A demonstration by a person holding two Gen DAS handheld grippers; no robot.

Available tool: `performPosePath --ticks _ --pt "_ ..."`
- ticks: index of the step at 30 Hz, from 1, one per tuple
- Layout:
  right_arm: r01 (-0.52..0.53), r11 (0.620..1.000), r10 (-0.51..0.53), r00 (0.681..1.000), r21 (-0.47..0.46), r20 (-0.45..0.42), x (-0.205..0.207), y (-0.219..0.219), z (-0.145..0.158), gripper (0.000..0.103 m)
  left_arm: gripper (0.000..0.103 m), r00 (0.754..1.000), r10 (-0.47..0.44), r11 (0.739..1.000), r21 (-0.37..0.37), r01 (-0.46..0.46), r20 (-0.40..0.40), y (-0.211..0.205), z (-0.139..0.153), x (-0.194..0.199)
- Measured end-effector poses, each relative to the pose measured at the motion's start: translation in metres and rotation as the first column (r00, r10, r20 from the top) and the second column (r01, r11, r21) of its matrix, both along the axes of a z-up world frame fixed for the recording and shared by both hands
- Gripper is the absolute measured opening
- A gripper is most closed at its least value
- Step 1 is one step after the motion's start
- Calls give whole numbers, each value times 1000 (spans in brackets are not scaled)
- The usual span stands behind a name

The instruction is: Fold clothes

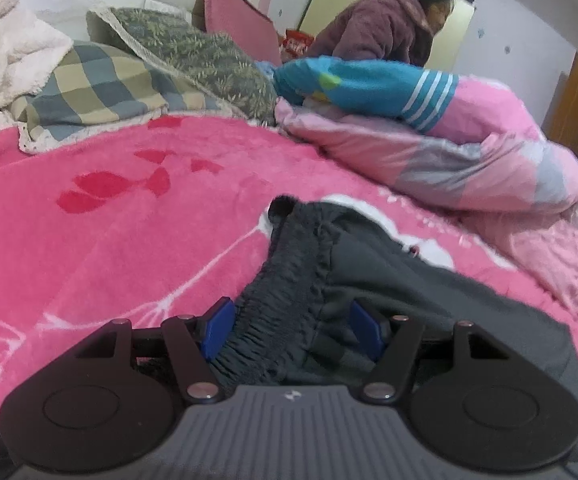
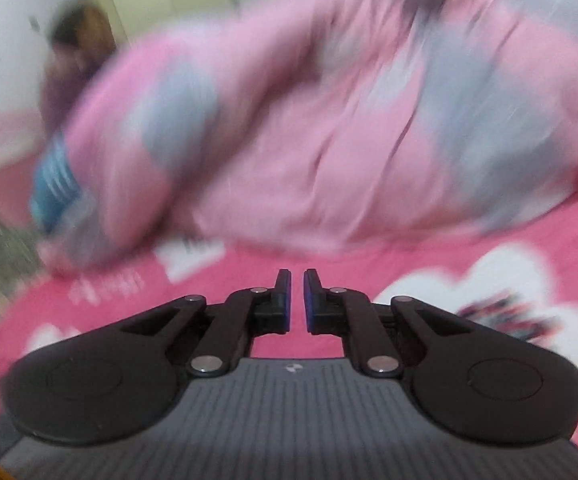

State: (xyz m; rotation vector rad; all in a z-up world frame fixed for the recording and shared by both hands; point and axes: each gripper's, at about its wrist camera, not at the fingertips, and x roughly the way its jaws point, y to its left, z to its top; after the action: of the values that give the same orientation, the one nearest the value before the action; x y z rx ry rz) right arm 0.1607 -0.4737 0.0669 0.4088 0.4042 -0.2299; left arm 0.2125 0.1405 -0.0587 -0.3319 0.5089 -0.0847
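Dark trousers (image 1: 369, 280) lie between the spread left tool (image 1: 291, 330); right tool (image 2: 297, 300) nearly closed, empty, pink quilt (image 2: 309, 140) ahead.

One dark garment (image 1: 369, 280), two pillows (image 1: 101, 92), one person (image 1: 389, 24).

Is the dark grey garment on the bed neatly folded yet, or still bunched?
Still bunched: the dark grey garment lies crumpled on the pink blanket, its elastic waistband between the left gripper's open jaws.

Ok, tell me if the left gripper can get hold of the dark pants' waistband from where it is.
Probably yes: the left gripper is open, and the waistband already lies between its fingers with nothing covering it.
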Motion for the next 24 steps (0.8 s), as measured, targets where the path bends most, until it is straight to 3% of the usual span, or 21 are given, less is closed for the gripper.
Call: performPosePath --ticks 6,10,13,16,19,21,24 --pt "106 979 -64 971 -176 229 -218 -18 128 15 71 990 -39 998 -37 45 136 -7 22 -36" --pt "116 966 -62 972 -231 226 -308 -3 158 22 71 988 -84 988 -120 99 128 -15 43 -72" --pt "-20 984 42 991 -175 127 -321 17 127 27 71 981 -161 977 -125 175 109 -24 57 -116" --pt "-207 978 207 978 -29 -10 -309 54 54 32 71 973 -217 970 -100 224 73 -29 64 -164" --pt "-343 924 366 921 169 -130 -286 99 -25 32 71 978 -207 973 -93 210 36 -25 64 -210" --pt "-404 856 467 871 322 -149 -275 127 -72 32 71 984 -175 979 -111 173 -7 -15 58 -231" --pt "-415 778 532 834 472 -145 -266 146 -108 32 71 992 -113 986 -128 104 -62 3 47 -252"
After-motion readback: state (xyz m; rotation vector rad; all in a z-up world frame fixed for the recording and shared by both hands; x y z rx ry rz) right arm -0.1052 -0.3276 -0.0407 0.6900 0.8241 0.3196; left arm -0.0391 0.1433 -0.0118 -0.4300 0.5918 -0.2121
